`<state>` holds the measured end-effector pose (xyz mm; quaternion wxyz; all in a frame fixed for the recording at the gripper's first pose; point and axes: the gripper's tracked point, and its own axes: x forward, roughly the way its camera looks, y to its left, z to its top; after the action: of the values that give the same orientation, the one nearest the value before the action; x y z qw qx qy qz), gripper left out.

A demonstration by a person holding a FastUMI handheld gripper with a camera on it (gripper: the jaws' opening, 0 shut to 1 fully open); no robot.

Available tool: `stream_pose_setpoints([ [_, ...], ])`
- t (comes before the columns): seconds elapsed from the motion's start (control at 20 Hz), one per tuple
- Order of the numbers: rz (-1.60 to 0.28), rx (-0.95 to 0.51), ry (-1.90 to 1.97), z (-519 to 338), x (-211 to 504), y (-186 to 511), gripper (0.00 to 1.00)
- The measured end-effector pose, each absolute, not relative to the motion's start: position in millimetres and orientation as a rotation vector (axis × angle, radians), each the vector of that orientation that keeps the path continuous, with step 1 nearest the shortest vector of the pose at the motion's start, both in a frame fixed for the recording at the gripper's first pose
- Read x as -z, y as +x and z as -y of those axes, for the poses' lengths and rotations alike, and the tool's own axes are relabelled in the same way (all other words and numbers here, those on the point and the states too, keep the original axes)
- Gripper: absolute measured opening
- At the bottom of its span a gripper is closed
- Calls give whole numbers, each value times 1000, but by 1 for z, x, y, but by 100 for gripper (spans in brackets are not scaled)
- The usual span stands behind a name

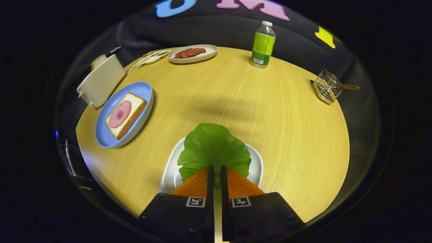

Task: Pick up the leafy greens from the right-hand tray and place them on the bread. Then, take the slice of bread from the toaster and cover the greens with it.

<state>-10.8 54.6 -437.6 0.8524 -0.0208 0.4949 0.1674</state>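
The gripper (216,170) is pinching the lettuce leaf (213,150) by its near edge, fingers nearly closed, over the white tray (170,172). The ham-topped bread (125,114) is lying on the blue plate (141,89), ahead and leftward, beside the toaster (100,81).

This is a staged booth set up like a small kitchen or breakfast corner, not a real home. A round worktop (236,101) with a light wood surface stands before a wall of dark cloth (209,30). On the worktop there are kitchen things: a pale toaster (101,81) with a bread slice in its slot, a blue plate (141,92) with bread and a round slice of ham, an oval dish (207,54) with meat, a white tray (170,172) with a green leaf, a drink bottle (263,44) and a wire rack (326,86). Cables (69,158) hang beside the worktop edge, which suggests a recording setup.
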Motion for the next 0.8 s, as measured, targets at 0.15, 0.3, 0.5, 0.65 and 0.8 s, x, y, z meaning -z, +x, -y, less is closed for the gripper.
stream_pose_setpoints([
  [0.15, -1042, -352, -51, -56, 424, -14, 6],
  [0.3, -986, -361, -38, -63, 385, -11, 6],
  [0.5, -909, -387, -7, -94, 324, 0, 5],
  [0.65, -859, -424, 34, -138, 282, 10, 5],
  [0.8, -832, -478, 32, -186, 256, 17, 5],
])
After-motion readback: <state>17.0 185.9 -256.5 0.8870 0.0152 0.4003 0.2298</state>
